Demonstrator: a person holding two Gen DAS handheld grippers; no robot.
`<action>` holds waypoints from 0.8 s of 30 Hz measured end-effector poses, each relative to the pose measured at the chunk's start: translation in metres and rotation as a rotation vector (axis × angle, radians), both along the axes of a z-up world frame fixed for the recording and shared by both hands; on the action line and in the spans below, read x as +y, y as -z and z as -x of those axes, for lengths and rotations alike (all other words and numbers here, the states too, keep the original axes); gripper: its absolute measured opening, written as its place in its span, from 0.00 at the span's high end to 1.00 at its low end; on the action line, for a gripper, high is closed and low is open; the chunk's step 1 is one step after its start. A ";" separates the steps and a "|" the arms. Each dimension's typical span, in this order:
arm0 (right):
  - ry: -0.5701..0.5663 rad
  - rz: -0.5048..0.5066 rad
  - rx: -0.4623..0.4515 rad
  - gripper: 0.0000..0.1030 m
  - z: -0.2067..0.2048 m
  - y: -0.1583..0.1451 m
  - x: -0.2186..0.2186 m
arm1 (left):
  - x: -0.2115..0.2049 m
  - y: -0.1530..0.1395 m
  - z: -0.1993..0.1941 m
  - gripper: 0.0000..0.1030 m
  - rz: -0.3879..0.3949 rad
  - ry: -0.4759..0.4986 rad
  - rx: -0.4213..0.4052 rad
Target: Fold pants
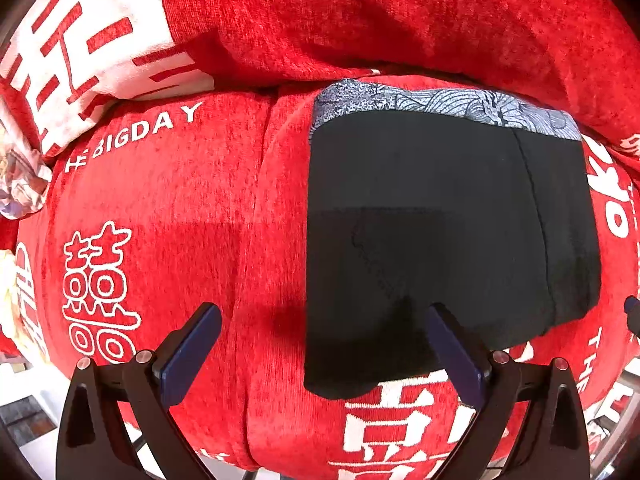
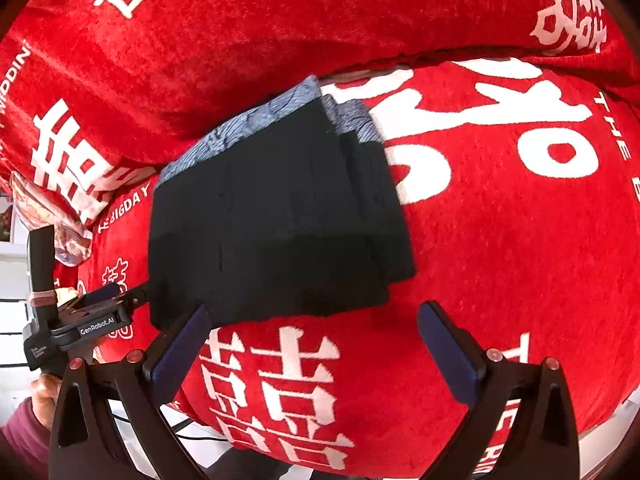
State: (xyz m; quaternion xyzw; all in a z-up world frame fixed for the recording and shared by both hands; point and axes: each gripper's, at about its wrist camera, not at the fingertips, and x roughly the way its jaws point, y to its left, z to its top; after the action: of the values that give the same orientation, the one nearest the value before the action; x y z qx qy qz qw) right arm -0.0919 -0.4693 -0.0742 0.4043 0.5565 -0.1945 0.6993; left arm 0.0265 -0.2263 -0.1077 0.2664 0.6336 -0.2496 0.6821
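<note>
Black shorts (image 1: 432, 216) with a blue-grey patterned waistband (image 1: 440, 100) lie folded into a compact rectangle on a red sofa cushion (image 1: 180, 220). They also show in the right wrist view (image 2: 272, 216), layers stacked at the right edge. My left gripper (image 1: 324, 320) is open, hovering over the shorts' near left edge, holding nothing. My right gripper (image 2: 314, 320) is open and empty, just in front of the shorts' near edge. The left gripper's body (image 2: 80, 320) shows at the left of the right wrist view.
The red sofa cover carries white characters and lettering (image 2: 288, 392). A red back cushion (image 1: 360, 20) rises behind the shorts. A patterned cloth (image 1: 20, 184) lies at the far left. The cushion's front edge and pale floor (image 2: 12, 320) lie near the grippers.
</note>
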 end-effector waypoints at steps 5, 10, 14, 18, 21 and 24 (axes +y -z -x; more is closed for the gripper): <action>-0.006 -0.053 0.039 0.00 0.004 0.010 -0.018 | -0.007 0.000 -0.001 0.02 0.021 0.008 0.005; -0.031 -0.040 0.053 0.00 0.005 0.014 -0.032 | -0.015 -0.002 0.001 0.02 0.027 0.024 -0.010; -0.031 -0.060 0.047 0.00 0.005 0.018 -0.044 | -0.019 -0.001 -0.001 0.02 0.028 0.015 -0.005; -0.047 -0.073 0.036 0.00 0.002 0.021 -0.048 | -0.022 0.000 0.000 0.02 0.025 0.017 -0.005; -0.062 -0.083 0.029 0.00 0.000 0.024 -0.050 | -0.025 0.001 0.001 0.02 0.024 0.021 -0.005; -0.066 -0.093 0.027 0.00 -0.001 0.027 -0.051 | -0.026 0.002 0.000 0.02 0.028 0.020 -0.002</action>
State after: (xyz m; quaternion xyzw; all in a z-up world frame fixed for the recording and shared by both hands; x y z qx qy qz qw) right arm -0.0907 -0.5206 -0.1007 0.4152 0.5872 -0.1506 0.6783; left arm 0.0267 -0.2527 -0.1093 0.2634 0.6269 -0.2648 0.6838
